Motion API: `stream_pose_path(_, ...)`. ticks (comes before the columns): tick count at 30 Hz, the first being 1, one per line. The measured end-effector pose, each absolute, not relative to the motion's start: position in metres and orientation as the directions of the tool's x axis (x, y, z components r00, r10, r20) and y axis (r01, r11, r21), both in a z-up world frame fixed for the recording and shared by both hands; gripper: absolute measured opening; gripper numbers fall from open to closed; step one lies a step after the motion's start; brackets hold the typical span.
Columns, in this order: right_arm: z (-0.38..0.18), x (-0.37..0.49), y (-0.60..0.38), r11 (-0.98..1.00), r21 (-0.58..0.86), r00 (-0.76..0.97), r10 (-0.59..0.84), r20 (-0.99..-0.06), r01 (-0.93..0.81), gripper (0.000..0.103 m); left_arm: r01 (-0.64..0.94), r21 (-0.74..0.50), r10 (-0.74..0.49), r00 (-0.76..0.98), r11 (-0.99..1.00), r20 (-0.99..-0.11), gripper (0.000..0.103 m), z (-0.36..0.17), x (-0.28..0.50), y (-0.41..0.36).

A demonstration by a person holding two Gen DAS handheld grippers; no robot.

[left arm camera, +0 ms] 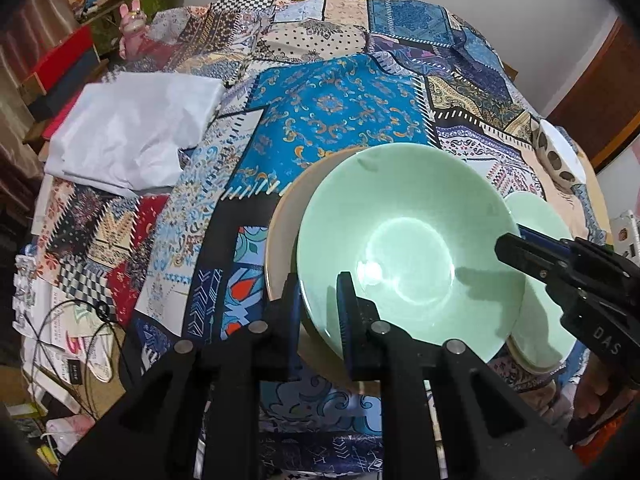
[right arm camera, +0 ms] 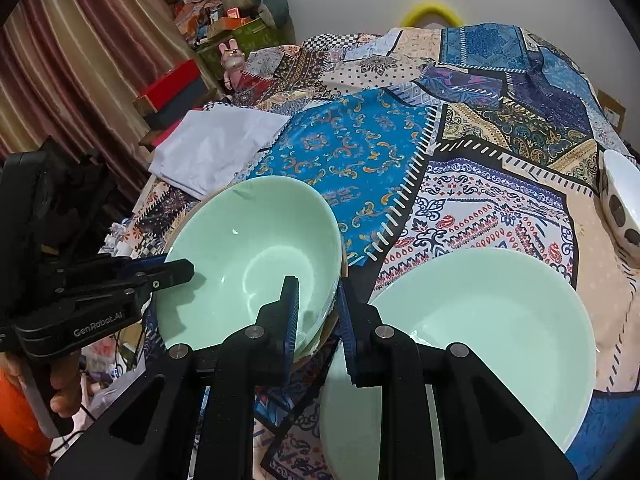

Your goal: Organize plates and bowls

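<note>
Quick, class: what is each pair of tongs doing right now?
Left tongs: shut on the near rim of the green bowl.
Right tongs: shut on the same green bowl's opposite rim.

Left tool [left arm camera: 318,296] pinching green bowl [left arm camera: 408,256] rim, over beige plate [left arm camera: 282,232].
</note>
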State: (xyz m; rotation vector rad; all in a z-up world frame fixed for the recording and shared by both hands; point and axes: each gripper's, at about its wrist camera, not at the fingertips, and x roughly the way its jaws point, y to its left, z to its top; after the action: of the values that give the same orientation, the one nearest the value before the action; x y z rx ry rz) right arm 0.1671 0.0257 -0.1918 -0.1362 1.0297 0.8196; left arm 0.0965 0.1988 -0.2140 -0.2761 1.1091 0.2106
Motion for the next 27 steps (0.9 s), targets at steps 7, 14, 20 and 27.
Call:
stream_pose_path(7, -0.175, 0.168, 0.011, 0.704, 0.26, 0.292, 0.56, -0.775, -0.661, 0.021, -0.307, -0.044, 0.111, 0.469, 0.951, -0.876, 0.044, -0.188, 0.098, 0.19)
stream_pose_path(14, -0.151, 0.175, -0.02, 0.725, 0.243, 0.361, 0.569, -0.739, -0.644, 0.028, -0.267, -0.03, 0.132, 0.568, 0.963, -0.812, 0.056, -0.14, 0.1, 0.163)
stream_pose_path(20, -0.124, 0.184, -0.068, 0.779, 0.207, 0.474, 0.544, -0.692, -0.592, 0.049, -0.213, -0.044, 0.102, 0.629, 0.976, -0.771, 0.068, -0.11, 0.114, 0.127)
stream_pose_path(27, -0.103, 0.207, -0.138, 0.861, 0.147, 0.602, 0.452, -0.658, -0.486, 0.057, -0.12, -0.052, 0.044, 0.682, 0.991, -0.73, 0.086, -0.089, 0.143, 0.075)
